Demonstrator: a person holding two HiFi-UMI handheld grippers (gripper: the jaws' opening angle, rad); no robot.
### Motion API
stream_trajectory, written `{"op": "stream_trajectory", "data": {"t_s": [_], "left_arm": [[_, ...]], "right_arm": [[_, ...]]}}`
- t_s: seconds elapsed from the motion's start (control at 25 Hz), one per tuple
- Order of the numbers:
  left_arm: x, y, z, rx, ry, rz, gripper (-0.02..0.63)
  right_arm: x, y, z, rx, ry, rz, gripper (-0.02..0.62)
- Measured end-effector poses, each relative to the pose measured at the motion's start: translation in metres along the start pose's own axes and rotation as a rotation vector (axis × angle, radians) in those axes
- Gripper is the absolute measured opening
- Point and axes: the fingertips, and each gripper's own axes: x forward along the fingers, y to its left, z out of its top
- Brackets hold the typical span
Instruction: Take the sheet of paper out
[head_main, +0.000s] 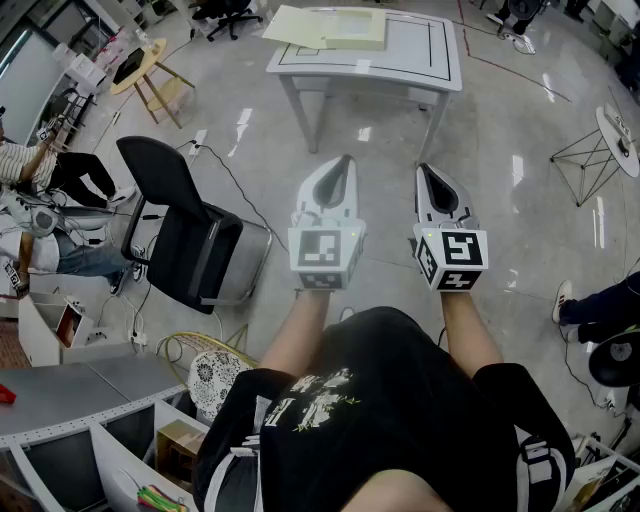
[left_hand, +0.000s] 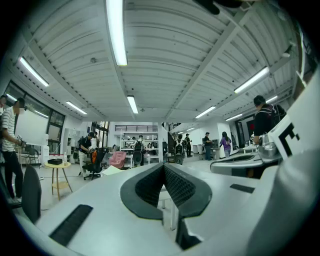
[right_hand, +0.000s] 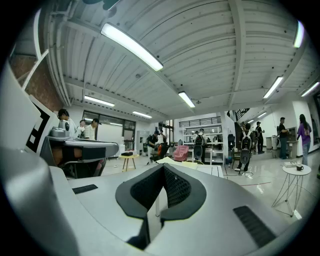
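Two arms reach forward side by side, and both point to 12 o'clock. The left gripper (head_main: 345, 165) is held level, with its jaws pressed together at the tips and nothing between them. The right gripper (head_main: 423, 172) is the same: tips together, holding nothing. Both hang in the air over the shiny floor (head_main: 500, 130) and touch nothing. The sheet of paper (head_main: 325, 27) lies well ahead at 12 o'clock, on the left part of the white table (head_main: 415, 55). A black chair (head_main: 185, 235) stands at 9 o'clock.
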Motion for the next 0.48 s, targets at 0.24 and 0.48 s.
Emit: {"op": "stream_trajectory", "data": {"t_s": [0.24,0.48], "left_arm": [[-0.0002,0.0003,0.0036,-0.012,-0.021,-0.007,0.002],[-0.0049,0.0002,0.0032,-0.018,-0.021,-0.005,0.002]], "right_arm": [[0.0006,0.0032,0.0030,0.011,-0.011,0.019,-0.001],[-0.0018,0.0091,0.0023,0.065,-0.027,0.051,0.000]]}}
